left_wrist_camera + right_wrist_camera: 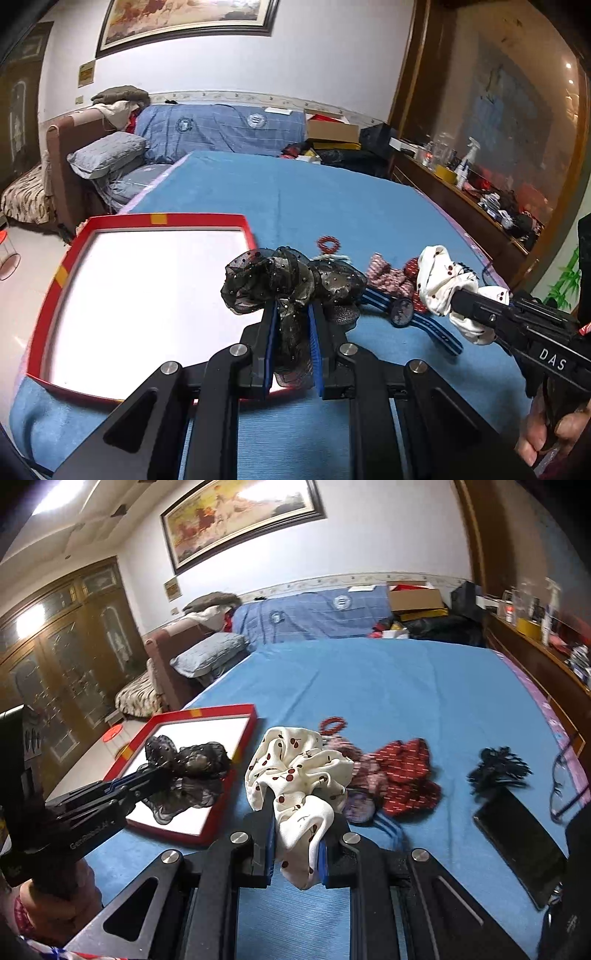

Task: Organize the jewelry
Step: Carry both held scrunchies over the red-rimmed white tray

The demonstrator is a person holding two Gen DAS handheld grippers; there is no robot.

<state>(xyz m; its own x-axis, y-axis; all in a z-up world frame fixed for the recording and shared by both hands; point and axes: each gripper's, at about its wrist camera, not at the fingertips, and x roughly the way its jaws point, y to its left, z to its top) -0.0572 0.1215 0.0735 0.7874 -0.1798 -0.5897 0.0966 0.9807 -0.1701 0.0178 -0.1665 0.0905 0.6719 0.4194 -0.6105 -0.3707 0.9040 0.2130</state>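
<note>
The left tool (291, 332) is clamped on a black dotted mesh scrunchie (273, 284), the sheer fabric pinched between its blue-lined fingers (269, 343) and bunched up above the tips. In the right wrist view this same scrunchie (188, 760) hangs over the white floor of the red-rimmed tray (221, 801), its lower frill draped down to or just above that floor.

The right tool (295, 834) is closed on a white scrunchie printed with red cherries (295, 771); the cloth is squeezed between its pads and spills out in folds above and below them. From the left wrist view the white scrunchie (443, 280) is held clear of the bed, to the right of the tray (48, 295) and above the rest of the pile.

On the blue bedspread (406, 686), beyond the two tools, lie the loose pieces: a red beaded ring (328, 244), a red-and-white patterned scrunchie (388, 277), a dark red patterned scrunchie (406, 775) and a navy striped band (428, 325). Further right in the right wrist view sit a black frilled hair piece (498, 768), somewhat blurred, a dark phone (517, 842) and a pair of glasses (561, 786) at the bed's edge.

A person's hand (546, 432) grips the handle of the right tool.
</note>
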